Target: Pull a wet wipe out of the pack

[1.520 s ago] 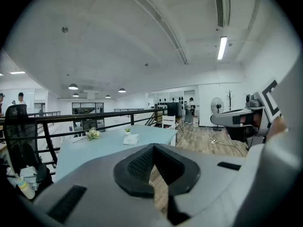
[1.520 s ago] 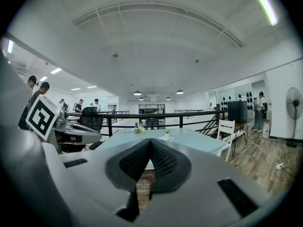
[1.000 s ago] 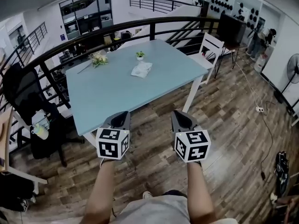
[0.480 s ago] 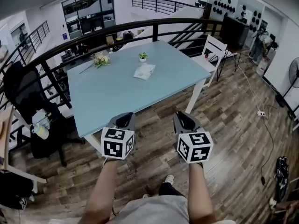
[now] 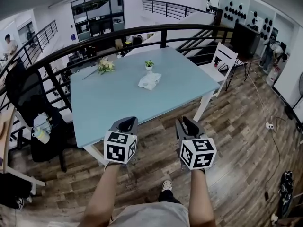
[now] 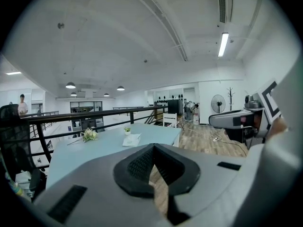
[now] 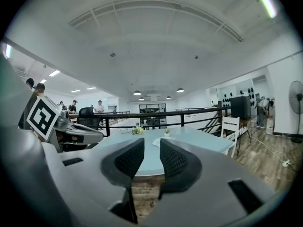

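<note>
A light blue surface (image 5: 118,98) is standing on a wooden floor (image 5: 236,126). A small potted plant (image 5: 149,64) is sitting near the surface's far edge, and a bunch of flowers (image 5: 105,66) is lying apart from it, to its left. A white chair (image 5: 222,60) is standing at the surface's right end, and a black office chair (image 5: 26,103) is sitting off its left side. A black railing (image 5: 94,33) is curving along behind the far side, and a white power strip (image 5: 270,125) is lying on the floor at the right.

Table (image 5: 118,98) w/ wipe pack (image 5: 149,81) (plant (image 5: 149,64), flowers (image 5: 105,66))
</note>
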`<state>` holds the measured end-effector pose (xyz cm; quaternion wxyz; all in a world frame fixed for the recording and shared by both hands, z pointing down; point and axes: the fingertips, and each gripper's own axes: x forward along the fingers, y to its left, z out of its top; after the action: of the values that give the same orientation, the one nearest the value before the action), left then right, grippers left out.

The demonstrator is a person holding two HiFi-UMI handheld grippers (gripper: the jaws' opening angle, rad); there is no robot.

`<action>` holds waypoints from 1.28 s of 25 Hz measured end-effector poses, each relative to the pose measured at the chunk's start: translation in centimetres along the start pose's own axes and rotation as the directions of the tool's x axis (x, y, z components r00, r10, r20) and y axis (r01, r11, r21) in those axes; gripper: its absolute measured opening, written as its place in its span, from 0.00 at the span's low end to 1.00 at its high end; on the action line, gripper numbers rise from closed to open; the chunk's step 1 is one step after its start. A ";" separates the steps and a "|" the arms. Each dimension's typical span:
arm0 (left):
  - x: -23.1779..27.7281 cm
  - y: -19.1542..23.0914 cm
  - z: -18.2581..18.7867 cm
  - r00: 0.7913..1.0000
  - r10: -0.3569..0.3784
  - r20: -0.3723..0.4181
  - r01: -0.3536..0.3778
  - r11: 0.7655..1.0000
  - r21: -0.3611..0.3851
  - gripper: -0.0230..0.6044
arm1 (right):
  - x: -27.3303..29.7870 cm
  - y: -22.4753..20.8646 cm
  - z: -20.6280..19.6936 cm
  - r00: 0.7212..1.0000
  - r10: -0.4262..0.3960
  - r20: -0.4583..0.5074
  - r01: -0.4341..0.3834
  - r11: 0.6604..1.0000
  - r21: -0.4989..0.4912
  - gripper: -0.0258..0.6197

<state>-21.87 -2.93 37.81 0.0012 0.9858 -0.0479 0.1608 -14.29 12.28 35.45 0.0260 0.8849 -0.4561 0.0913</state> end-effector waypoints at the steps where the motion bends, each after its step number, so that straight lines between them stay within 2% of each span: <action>1: 0.7 0.2 0.2 1.000 0.005 -0.001 -0.005 1.000 -0.001 0.02 | 0.6 -0.6 0.1 1.000 0.004 0.000 -0.004 1.000 0.000 0.18; 17: 11.0 3.5 4.4 0.988 0.151 -0.015 -0.151 0.988 -0.038 0.02 | 12.4 -8.1 3.2 0.988 0.151 0.009 -0.151 0.988 0.003 0.25; 32: 15.4 4.9 5.7 0.958 0.283 -0.037 -0.285 0.957 -0.060 0.02 | 18.7 -11.3 4.2 0.957 0.291 -0.006 -0.291 0.957 -0.009 0.36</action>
<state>-5.97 -9.38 37.27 0.0108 0.9658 -0.1944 0.1714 6.10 3.28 35.19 0.0175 0.8077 -0.5818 0.0942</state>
